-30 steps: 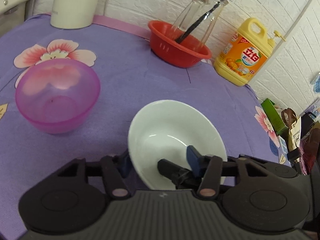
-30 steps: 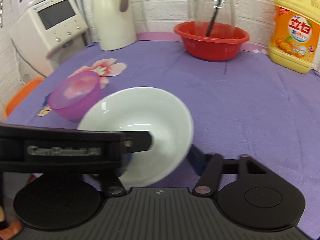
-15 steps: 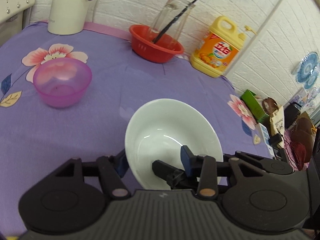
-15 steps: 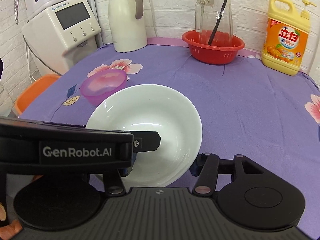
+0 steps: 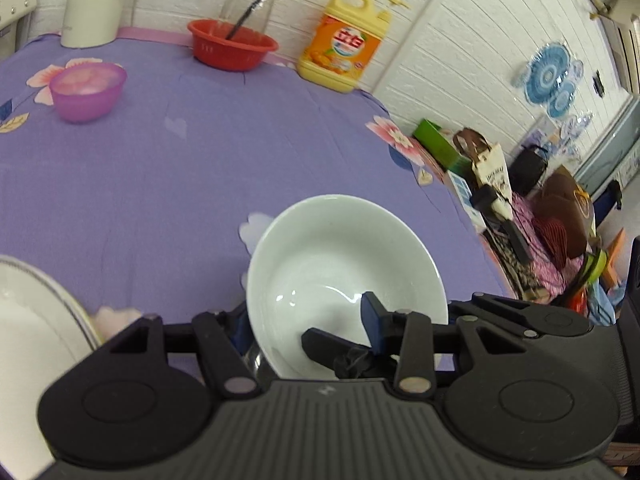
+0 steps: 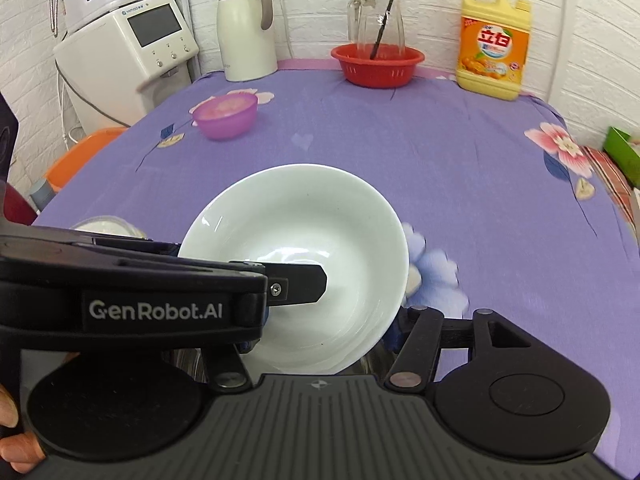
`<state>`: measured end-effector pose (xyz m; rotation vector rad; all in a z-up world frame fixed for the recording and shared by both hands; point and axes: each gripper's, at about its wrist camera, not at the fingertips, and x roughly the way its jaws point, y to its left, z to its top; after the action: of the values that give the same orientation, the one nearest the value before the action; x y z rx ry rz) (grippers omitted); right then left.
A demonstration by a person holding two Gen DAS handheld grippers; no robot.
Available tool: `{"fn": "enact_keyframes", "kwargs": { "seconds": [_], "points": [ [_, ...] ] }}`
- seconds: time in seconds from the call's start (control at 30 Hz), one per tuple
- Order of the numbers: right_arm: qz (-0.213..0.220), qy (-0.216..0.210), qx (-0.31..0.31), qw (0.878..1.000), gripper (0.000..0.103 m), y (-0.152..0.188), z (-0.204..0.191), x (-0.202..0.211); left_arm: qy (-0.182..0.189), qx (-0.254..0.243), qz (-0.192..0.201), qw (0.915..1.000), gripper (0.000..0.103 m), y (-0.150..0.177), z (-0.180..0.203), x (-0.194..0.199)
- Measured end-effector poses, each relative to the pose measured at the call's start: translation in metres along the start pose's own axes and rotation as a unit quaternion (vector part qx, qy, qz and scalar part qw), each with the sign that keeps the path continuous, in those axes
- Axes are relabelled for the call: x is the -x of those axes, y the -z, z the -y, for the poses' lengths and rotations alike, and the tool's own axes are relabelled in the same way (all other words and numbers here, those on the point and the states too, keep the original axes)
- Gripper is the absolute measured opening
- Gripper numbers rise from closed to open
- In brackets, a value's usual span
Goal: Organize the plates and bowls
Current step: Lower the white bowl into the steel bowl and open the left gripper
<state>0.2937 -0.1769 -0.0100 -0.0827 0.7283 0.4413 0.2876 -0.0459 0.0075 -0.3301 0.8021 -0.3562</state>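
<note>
A white ceramic bowl (image 5: 340, 264) is lifted above the purple tablecloth, and my left gripper (image 5: 308, 320) is shut on its near rim, one finger inside and one outside. The same bowl fills the middle of the right wrist view (image 6: 304, 248), with the left gripper's arm reaching in from the left. My right gripper (image 6: 320, 332) sits open behind the bowl, its fingers wide on either side, gripping nothing. A pink plastic bowl (image 5: 88, 90) stands far left on the table (image 6: 226, 114). A white plate with a dark rim line (image 5: 32, 312) lies at the left edge.
At the back stand a red basket (image 6: 378, 64) holding a glass jug (image 6: 376, 12), a yellow detergent bottle (image 6: 494, 44), a white kettle (image 6: 246, 28) and a water dispenser (image 6: 132, 52). Bags and boxes (image 5: 520, 208) crowd the floor right of the table.
The white bowl in my left gripper has been carried back toward the near edge; the pink bowl and back items look farther away. The plate has come into the left view.
</note>
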Motion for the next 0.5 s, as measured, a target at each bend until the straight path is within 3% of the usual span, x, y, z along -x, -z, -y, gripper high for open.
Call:
{"fn": "enact_keyframes", "kwargs": {
  "seconds": [0.37,0.5],
  "points": [
    [-0.001,-0.013,-0.007,1.0,0.101,0.034,0.002,0.003,-0.008,-0.018,-0.014,0.9997,0.042,0.024,0.003,-0.007],
    [0.008,-0.015,-0.011,1.0,0.103,0.036,0.003,0.004,-0.004,-0.019,-0.012,0.9997,0.053,0.024,0.004,-0.007]
  ]
}}
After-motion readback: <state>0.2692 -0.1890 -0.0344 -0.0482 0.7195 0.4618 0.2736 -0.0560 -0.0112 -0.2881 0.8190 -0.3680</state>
